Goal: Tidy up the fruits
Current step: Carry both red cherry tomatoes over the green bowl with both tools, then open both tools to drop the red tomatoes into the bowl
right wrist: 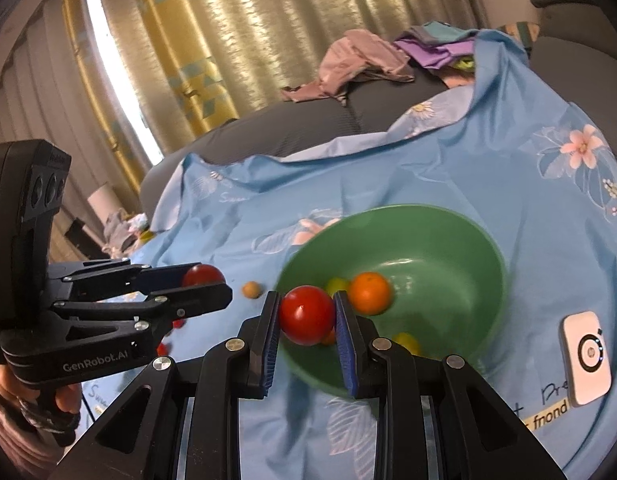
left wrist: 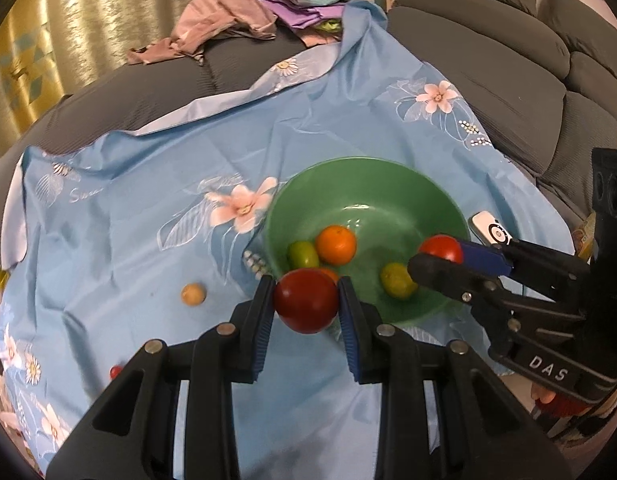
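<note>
Gripping a red tomato (left wrist: 306, 300) between its blue-padded fingers, the left gripper (left wrist: 306, 302) hangs at the near rim of a green bowl (left wrist: 328, 184), which sits on a light blue floral sheet (left wrist: 128, 240) spread over a grey sofa (left wrist: 488, 48). Just to its right the right gripper (left wrist: 440, 258) is clamped on a second red tomato (left wrist: 440, 249), a little smaller-looking, held above the bowl's right side. In the right wrist view that same tomato (right wrist: 307, 315) sits squeezed between the pads over the near edge of the bowl (right wrist: 428, 220), and the left gripper (right wrist: 206, 284) shows off to the left with its own tomato (right wrist: 202, 274), a hand (right wrist: 48, 404) wrapped around its handle below. Beyond the left gripper's fingertips, inside the bowl, lie an orange (left wrist: 335, 245) and two yellow-green fruits (left wrist: 303, 254), one beside the orange and the other (left wrist: 397, 280) nearer the right gripper. Left of the left gripper, on the sheet and apart from the bowl, rests a small tan fruit (left wrist: 193, 294), and a small red fruit (left wrist: 115, 371) peeps out beside the gripper's frame. A white device (right wrist: 586, 358) lies on the sheet to the right of the bowl, and crumpled clothes (left wrist: 224, 20) are heaped at the far end of the sofa.
</note>
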